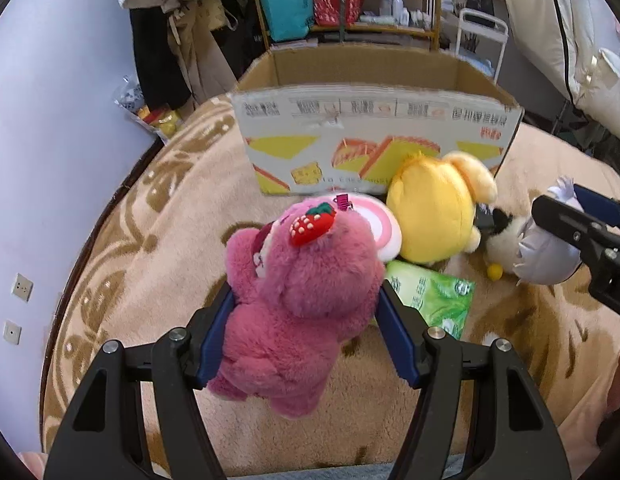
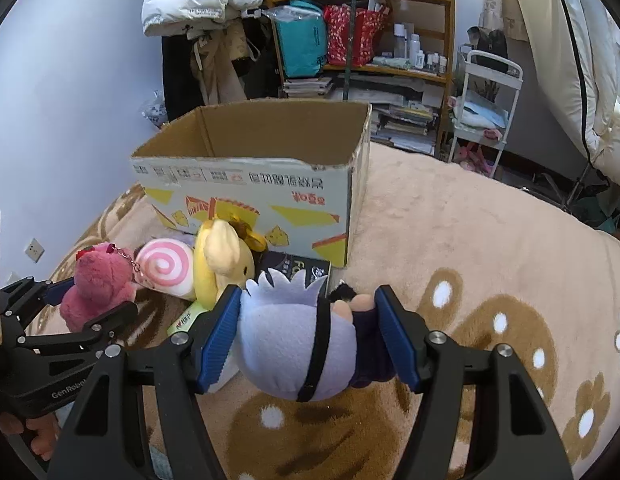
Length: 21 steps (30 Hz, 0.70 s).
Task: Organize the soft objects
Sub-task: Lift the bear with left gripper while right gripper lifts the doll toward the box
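My left gripper (image 1: 306, 308) is shut on a pink plush bear (image 1: 302, 300) with a strawberry on its head, held over the beige blanket; the bear also shows in the right wrist view (image 2: 98, 284). My right gripper (image 2: 306, 312) is shut on a lavender-haired plush doll (image 2: 294, 340), which also shows in the left wrist view (image 1: 542, 252). A yellow plush (image 1: 434, 212) and a pink swirl lollipop plush (image 2: 164, 266) lie in front of an open cardboard box (image 1: 374, 136), which also shows in the right wrist view (image 2: 250, 184).
A green tissue pack (image 1: 438, 296) lies on the blanket (image 2: 470, 240) under the toys, and a dark packet (image 2: 302, 272) leans by the box. A wooden shelf (image 2: 366, 32), hanging coats (image 2: 198, 40) and a white cart (image 2: 486, 108) stand behind the bed.
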Motion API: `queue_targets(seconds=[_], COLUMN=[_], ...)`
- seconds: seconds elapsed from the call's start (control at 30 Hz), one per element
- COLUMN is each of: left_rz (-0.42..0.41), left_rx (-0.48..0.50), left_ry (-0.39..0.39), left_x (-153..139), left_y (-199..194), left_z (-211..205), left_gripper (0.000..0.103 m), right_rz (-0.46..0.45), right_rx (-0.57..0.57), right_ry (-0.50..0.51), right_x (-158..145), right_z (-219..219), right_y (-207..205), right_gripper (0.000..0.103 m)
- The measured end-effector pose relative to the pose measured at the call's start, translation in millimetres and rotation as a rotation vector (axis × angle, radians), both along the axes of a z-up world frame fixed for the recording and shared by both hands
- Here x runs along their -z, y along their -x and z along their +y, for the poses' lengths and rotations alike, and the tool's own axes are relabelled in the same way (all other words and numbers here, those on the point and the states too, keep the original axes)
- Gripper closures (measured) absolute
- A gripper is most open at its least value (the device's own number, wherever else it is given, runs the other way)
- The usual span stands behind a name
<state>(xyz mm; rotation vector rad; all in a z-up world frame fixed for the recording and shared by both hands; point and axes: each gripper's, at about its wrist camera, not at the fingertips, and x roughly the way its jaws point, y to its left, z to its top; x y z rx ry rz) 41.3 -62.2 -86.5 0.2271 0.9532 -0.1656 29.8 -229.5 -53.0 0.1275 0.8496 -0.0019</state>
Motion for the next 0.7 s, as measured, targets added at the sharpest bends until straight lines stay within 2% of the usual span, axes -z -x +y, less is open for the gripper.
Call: queue_targets(seconds=[0.17,0.4,0.6,0.7], left_rz=[-0.080,-0.250,-0.322,-0.346], left_rx=[-0.010,-0.021,-0.032,-0.029], left_ry=[0.026,0.054,0.034,0.049], left_x=[-17,-47,-57,-65], left_y=[7,20,16,11], left_z=[4,12,11,10], left_gripper=[0.036,0.036,0.036,0.036], right_rz=[-0.029,-0.083,-0.143,-0.179], right_rx=[0.004,0.009,0.009,0.001], right_ry=[0.022,0.030,0.032,0.034], right_x=[-6,-19,-36,-47], right_z=[3,1,1,3], right_y=[0,1,-3,-8], right_gripper=[0.031,0.031,0.031,0.031])
